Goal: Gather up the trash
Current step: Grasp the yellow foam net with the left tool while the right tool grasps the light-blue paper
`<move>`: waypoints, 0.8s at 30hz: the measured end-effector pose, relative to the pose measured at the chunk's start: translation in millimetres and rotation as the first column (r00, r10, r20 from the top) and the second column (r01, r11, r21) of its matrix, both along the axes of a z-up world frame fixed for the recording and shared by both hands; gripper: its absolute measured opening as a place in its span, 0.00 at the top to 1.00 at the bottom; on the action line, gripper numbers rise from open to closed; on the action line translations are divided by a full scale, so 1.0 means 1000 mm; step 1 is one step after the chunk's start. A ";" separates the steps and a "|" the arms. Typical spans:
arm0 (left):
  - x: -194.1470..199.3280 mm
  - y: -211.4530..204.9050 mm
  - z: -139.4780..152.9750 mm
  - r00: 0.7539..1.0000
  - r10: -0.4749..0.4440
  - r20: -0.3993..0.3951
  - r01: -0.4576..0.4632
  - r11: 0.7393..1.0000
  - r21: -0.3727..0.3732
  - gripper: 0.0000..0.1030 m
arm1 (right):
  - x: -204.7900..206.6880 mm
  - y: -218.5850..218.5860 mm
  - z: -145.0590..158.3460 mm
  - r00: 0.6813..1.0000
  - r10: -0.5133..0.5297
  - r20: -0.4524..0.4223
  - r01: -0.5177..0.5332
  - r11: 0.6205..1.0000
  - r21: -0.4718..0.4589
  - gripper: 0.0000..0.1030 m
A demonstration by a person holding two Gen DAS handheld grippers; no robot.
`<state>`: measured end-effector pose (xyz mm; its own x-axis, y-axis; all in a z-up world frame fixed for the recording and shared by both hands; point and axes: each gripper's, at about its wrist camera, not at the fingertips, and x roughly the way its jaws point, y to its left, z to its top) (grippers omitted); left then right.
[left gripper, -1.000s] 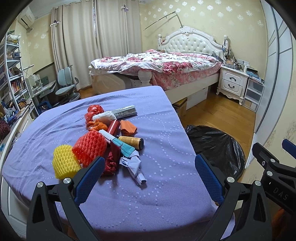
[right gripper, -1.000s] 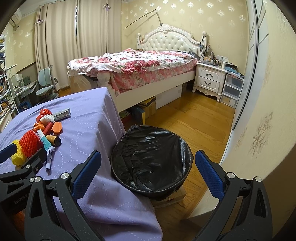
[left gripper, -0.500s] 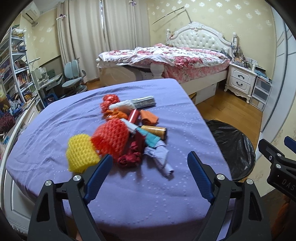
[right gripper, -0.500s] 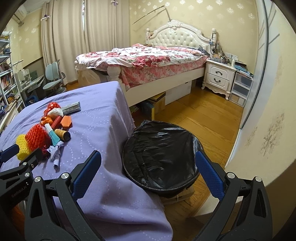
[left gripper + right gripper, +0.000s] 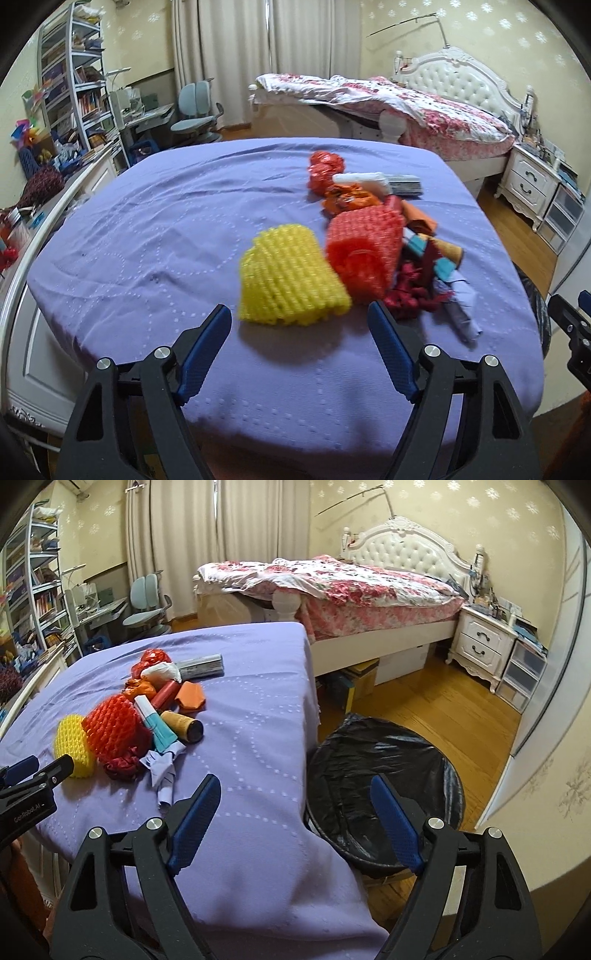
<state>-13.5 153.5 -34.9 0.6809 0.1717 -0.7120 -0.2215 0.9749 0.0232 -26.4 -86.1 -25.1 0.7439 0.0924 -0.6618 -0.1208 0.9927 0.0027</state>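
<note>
You're holding the left gripper [image 5: 299,325] just short of the yellow net [image 5: 290,275], jaws closing with nothing between them yet. Your right gripper [image 5: 293,805] is closing empty too, the trash pile [image 5: 147,709] sitting ahead-left and the bin [image 5: 384,771] ahead-right.

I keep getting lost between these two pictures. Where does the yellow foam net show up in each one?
Left wrist view: the yellow foam net lies near the middle, just ahead of the fingers, left of the red foam net.
Right wrist view: it sits at the far left, on the purple cloth.
Shared landmark: the red foam net touching it in both views.
</note>
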 end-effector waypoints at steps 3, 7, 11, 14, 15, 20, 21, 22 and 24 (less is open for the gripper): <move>0.007 0.008 -0.006 1.000 0.004 -0.017 -0.004 1.000 -0.020 0.26 | 0.005 0.007 -0.001 1.000 0.011 -0.005 -0.011 1.000 -0.003 0.21; 0.015 0.011 -0.012 0.999 -0.006 -0.034 0.005 0.999 -0.042 0.23 | 0.012 0.013 -0.003 1.000 0.016 -0.012 -0.016 1.000 -0.008 0.21; 0.023 0.014 -0.016 0.999 -0.012 -0.048 0.010 0.998 -0.058 0.22 | 0.018 0.017 -0.007 0.999 0.018 -0.027 -0.019 1.000 -0.010 0.21; 0.028 0.015 -0.017 0.998 -0.021 -0.055 0.017 0.997 -0.070 0.22 | 0.021 0.020 -0.012 0.999 0.024 -0.037 -0.025 1.000 -0.015 0.21; 0.029 0.017 -0.018 0.998 -0.023 -0.056 0.019 0.997 -0.070 0.22 | 0.022 0.021 -0.013 0.999 0.027 -0.040 -0.027 0.999 -0.017 0.21; 0.029 0.021 -0.021 0.998 -0.039 -0.055 0.035 0.997 -0.075 0.42 | 0.023 0.024 -0.016 0.998 0.031 -0.051 -0.032 0.999 -0.015 0.21; 0.028 0.021 -0.021 0.997 -0.052 -0.049 0.048 0.996 -0.076 0.47 | 0.022 0.024 -0.016 0.998 0.032 -0.051 -0.033 0.999 -0.014 0.21; 0.027 0.022 -0.020 0.997 -0.057 -0.046 0.053 0.996 -0.077 0.50 | 0.022 0.025 -0.016 0.998 0.034 -0.052 -0.035 0.999 -0.014 0.21; 0.025 0.023 -0.019 0.998 -0.054 -0.043 0.051 0.996 -0.072 0.53 | 0.022 0.028 -0.016 0.998 0.041 -0.051 -0.042 0.999 -0.016 0.21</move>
